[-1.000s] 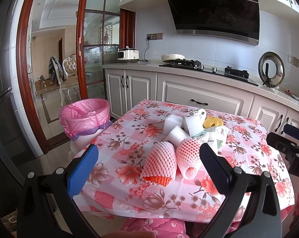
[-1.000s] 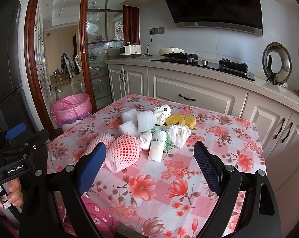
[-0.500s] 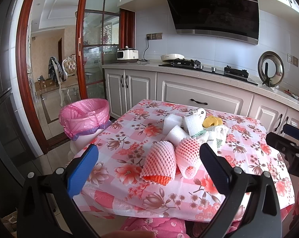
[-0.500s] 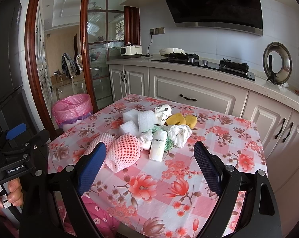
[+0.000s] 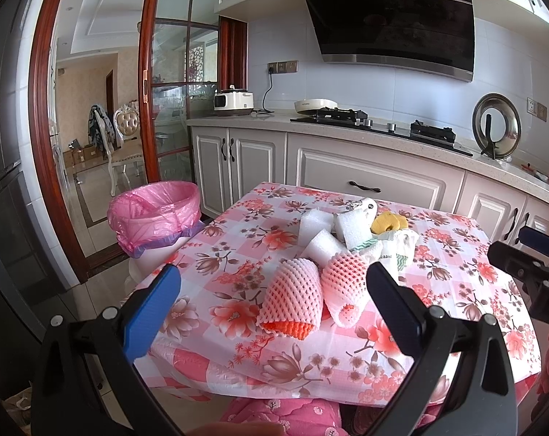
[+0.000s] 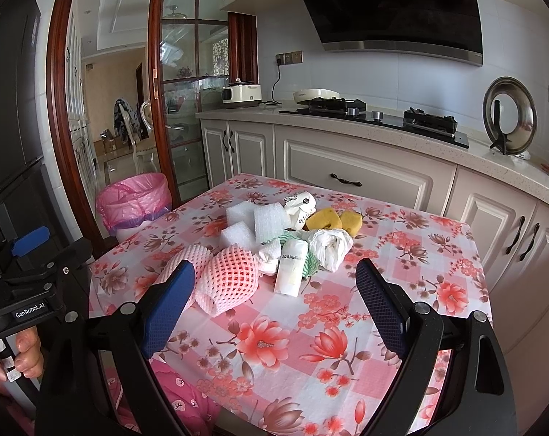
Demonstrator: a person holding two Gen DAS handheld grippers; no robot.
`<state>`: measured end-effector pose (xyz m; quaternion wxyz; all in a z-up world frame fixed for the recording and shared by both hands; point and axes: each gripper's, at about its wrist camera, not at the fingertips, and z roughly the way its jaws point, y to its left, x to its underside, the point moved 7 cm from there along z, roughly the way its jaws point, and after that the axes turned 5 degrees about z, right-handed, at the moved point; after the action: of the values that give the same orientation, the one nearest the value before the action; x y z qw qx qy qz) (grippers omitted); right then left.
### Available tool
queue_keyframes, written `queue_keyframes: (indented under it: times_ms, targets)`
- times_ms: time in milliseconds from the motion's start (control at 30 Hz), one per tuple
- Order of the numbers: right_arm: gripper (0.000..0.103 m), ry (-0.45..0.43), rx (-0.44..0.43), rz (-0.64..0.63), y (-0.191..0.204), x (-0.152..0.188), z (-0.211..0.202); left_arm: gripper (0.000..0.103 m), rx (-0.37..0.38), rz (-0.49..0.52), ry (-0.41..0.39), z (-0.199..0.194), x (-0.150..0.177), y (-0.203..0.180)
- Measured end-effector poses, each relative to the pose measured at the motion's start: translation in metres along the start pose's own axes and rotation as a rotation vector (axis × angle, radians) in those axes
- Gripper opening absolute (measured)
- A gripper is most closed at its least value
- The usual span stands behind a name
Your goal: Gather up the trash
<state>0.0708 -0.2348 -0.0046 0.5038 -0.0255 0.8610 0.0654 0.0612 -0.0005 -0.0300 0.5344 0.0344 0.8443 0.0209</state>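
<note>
The left hand-held gripper (image 5: 271, 301) hangs just off the near edge of the worktop (image 5: 311, 359), its 2 blue-padded fingers spread wide with nothing between them and touching nothing. Off to its left and farther away, below the level of the worktop, stands the bin with the pink liner (image 5: 154, 214), its mouth open.

Straight ahead of this hand-held gripper, framed between its fingers, lies the nearest piece of trash: a pink foam fruit net with an orange end (image 5: 292, 301). Its long axis runs roughly away from the hand-held gripper, tilted a little to the right, with the orange end toward the near edge. Touching it on the right is a 2nd pink foam net (image 5: 347, 283), part hidden by the right finger. Beyond both sit white foam blocks (image 5: 318, 225), crumpled white wrappers and a yellow sponge piece (image 5: 387, 221), all heaped close together.

The right hand-held gripper (image 6: 274, 301) is also spread wide and empty, held above the near part of the worktop. From it, the 2 pink nets lie ahead and to the left, a white packet (image 6: 291, 269) straight ahead.

By my reading the left one is nearer to both the orange-ended net and the bin, so that net looks like the natural 1st pick: a short push forward, fingers closing across the net's short width.
</note>
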Motion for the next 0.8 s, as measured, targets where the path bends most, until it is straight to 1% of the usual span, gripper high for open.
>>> queue_keyframes:
  times_ms: [300, 400, 800]
  targets:
    - [0.084, -0.004, 0.009, 0.009, 0.001, 0.0, 0.0009, 0.099, 0.004, 0.006, -0.011, 0.0017, -0.003, -0.0023]
    - [0.084, -0.006, 0.012, 0.014, -0.0008, 0.0003, 0.0015, 0.099, 0.006, 0.01, -0.018, -0.0046, -0.0047, -0.0066]
    - [0.084, -0.007, 0.019, 0.012, -0.0072, 0.0033, 0.0025, 0.099, 0.039, 0.02, -0.024, -0.0056, -0.004, -0.0098]
